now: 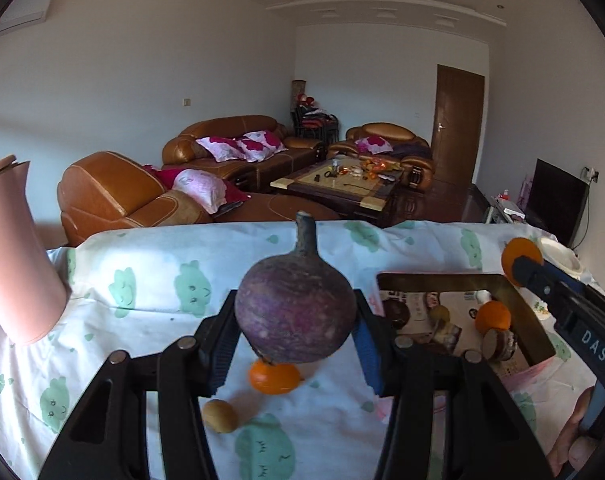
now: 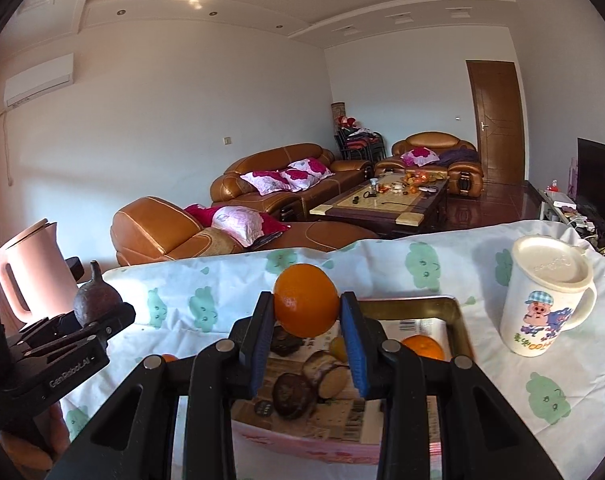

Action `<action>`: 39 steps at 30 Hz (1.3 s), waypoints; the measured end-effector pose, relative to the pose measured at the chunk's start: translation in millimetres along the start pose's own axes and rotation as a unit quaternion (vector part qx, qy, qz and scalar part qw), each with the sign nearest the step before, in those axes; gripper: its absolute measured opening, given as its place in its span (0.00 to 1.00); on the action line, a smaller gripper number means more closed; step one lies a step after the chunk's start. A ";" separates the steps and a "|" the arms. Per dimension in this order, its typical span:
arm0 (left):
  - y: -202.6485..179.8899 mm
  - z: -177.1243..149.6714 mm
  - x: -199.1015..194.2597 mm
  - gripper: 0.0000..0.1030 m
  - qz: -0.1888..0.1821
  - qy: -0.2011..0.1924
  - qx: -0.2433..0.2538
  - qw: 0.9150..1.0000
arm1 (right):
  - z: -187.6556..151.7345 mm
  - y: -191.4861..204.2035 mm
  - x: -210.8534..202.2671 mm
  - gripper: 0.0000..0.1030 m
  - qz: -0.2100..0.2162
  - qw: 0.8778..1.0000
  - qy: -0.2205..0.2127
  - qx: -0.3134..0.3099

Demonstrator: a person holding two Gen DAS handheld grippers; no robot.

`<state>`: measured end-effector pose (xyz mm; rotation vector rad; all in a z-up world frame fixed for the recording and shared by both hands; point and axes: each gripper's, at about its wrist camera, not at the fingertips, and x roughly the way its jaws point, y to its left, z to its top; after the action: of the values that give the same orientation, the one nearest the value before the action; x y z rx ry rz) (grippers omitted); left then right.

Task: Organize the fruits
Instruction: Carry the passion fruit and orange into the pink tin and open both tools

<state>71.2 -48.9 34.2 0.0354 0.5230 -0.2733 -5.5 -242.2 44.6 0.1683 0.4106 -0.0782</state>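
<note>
My left gripper (image 1: 296,320) is shut on a big purple round root with a stalk (image 1: 296,312) and holds it above the cloth-covered table (image 1: 154,320). Under it on the cloth lie a small orange (image 1: 274,378) and a small brown fruit (image 1: 220,416). My right gripper (image 2: 306,316) is shut on an orange (image 2: 305,306) and holds it above a gold-rimmed box (image 2: 460,320). In the box lie another orange (image 2: 422,347), a dark round fruit (image 2: 293,396) and a cut brown piece (image 2: 328,374). The box also shows in the left wrist view (image 1: 514,296).
A pink kettle (image 1: 14,256) stands at the table's left. A white lidded mug with a cartoon pig (image 2: 542,300) stands right of the box. Brown sofas (image 2: 270,184) and a coffee table (image 2: 382,200) lie beyond the table's far edge.
</note>
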 end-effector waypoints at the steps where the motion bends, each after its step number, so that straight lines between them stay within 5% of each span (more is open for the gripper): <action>1: -10.5 0.2 0.4 0.52 -0.009 0.001 0.006 1.000 | 1.2 -9.2 -0.1 0.34 -0.006 1.000 0.000 0.003; 10: -83.3 -0.5 27.8 0.52 -0.062 0.043 0.037 0.996 | 6.3 -67.4 14.6 0.34 -0.051 0.998 0.023 0.024; 18: -110.2 -11.6 49.2 0.52 -0.057 0.074 0.065 0.993 | -5.6 -62.0 47.6 0.34 -0.025 0.996 0.085 0.012; 31: -114.6 -24.0 59.0 0.54 -0.039 0.093 0.080 0.992 | -14.0 -54.3 62.2 0.36 -0.011 0.994 0.111 -0.002; 34: -117.8 -24.0 54.1 0.78 -0.031 0.079 0.087 0.993 | -14.2 -55.4 63.9 0.38 0.009 0.993 0.114 0.013; 36: -121.1 -23.4 48.7 0.99 -0.026 0.065 0.094 0.993 | -14.6 -56.9 65.0 0.52 0.022 0.992 0.121 0.027; 37: -122.9 -23.3 44.4 1.00 -0.022 0.055 0.099 0.993 | -14.9 -56.6 64.7 0.65 0.026 0.992 0.121 0.030; 39: -126.8 -22.2 37.2 1.00 -0.016 0.040 0.113 0.993 | -13.3 -54.4 60.6 0.69 0.029 0.993 0.110 0.027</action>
<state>57.4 -177.9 1.0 0.2597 0.5703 -0.3624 38.7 -295.8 0.2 0.2432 0.6242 -0.0140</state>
